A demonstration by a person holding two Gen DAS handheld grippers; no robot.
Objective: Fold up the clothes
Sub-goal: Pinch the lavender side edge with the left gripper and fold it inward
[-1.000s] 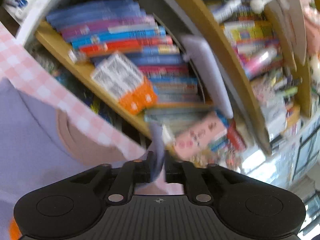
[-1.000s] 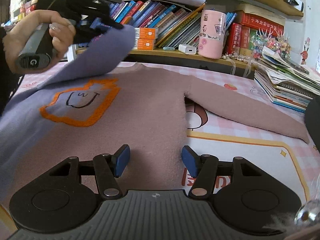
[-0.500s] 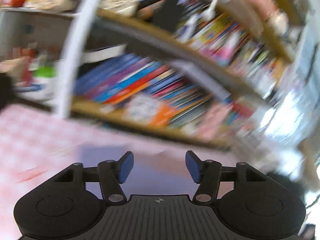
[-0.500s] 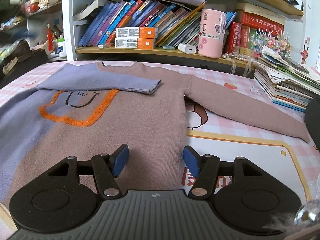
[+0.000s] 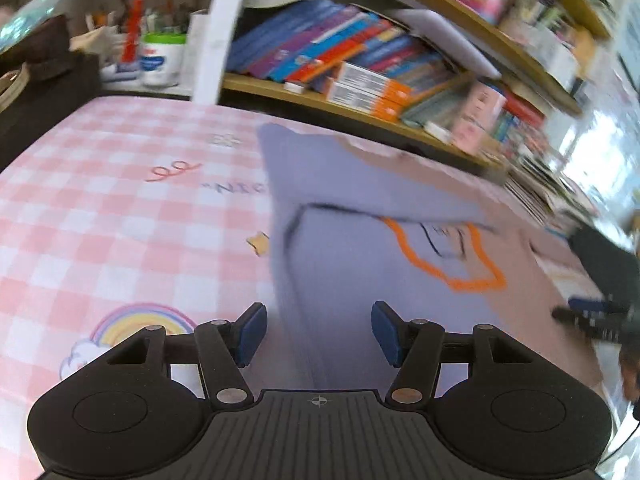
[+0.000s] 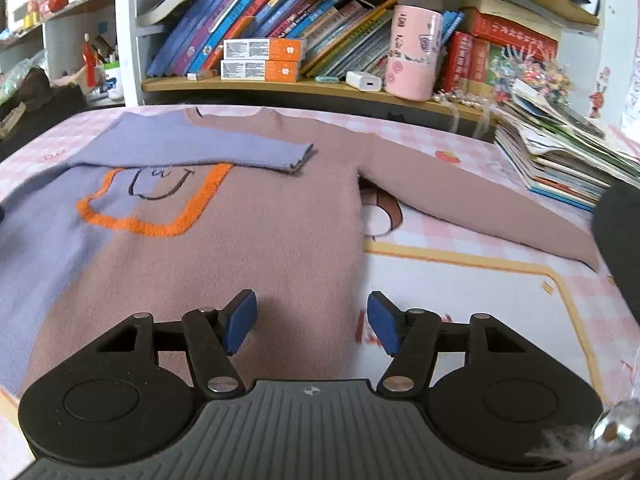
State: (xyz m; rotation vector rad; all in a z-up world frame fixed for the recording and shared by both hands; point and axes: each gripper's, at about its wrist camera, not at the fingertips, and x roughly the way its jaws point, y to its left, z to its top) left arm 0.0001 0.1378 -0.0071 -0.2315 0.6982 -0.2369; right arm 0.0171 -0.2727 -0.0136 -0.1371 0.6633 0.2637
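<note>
A sweater [image 6: 248, 240], half lilac and half dusty pink with an orange-outlined face patch, lies flat on the pink checked tablecloth [image 6: 460, 304]. Its lilac sleeve [image 6: 192, 148] is folded across the chest; the pink sleeve [image 6: 480, 204] stretches out to the right. My right gripper [image 6: 312, 322] hovers open over the pink hem with nothing between its fingers. My left gripper [image 5: 318, 334] stands open above the lilac side edge of the sweater [image 5: 360, 264], empty. The right gripper shows blurred at the right edge of the left wrist view.
A bookshelf [image 6: 304, 84] with leaning books, orange boxes [image 6: 260, 60] and a pink canister [image 6: 412, 54] runs along the table's far edge. A stack of magazines [image 6: 560, 152] sits at the right. Dark bags [image 5: 36, 72] stand beyond the table's left corner.
The left gripper carried the lilac sleeve over the chest, let it go and opened, then swung back to the sweater's left side. The right gripper stayed put.
</note>
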